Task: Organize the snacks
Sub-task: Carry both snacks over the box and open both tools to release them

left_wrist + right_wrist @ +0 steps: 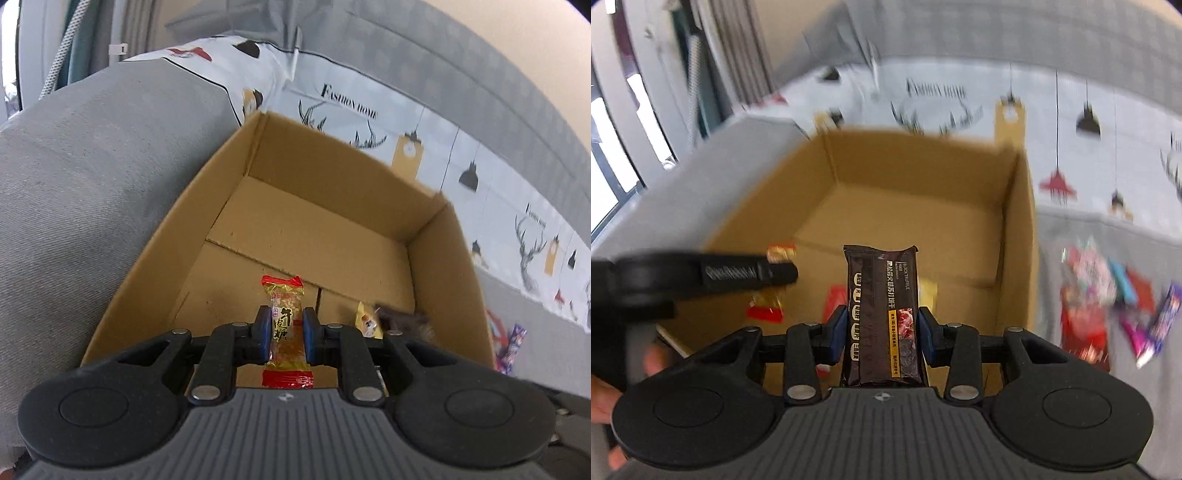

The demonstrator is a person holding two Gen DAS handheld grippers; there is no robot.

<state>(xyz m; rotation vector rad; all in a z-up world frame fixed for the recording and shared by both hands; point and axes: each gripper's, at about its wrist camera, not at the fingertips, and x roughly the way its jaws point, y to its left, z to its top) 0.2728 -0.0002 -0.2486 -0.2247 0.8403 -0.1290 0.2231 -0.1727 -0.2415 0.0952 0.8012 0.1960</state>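
An open cardboard box [332,177] sits on a grey sofa. My left gripper [286,326] hangs over its near edge, shut on a gold and red nougat candy [286,314] held upright. A yellow packet [367,321] and a blurred dark one lie on the box floor at the right. In the right wrist view my right gripper [882,328] is shut on a dark brown cracker packet [881,314] above the same box [1015,206]. The left gripper [746,275] with its candy [764,310] shows there at the left, side on. Red and yellow packets lie beneath.
A printed white cushion [369,107] stands behind the box, and the grey sofa arm [92,177] rises at its left. Several loose snack packets [1108,306] lie on the sofa seat to the right of the box. A hand [602,391] shows at the lower left.
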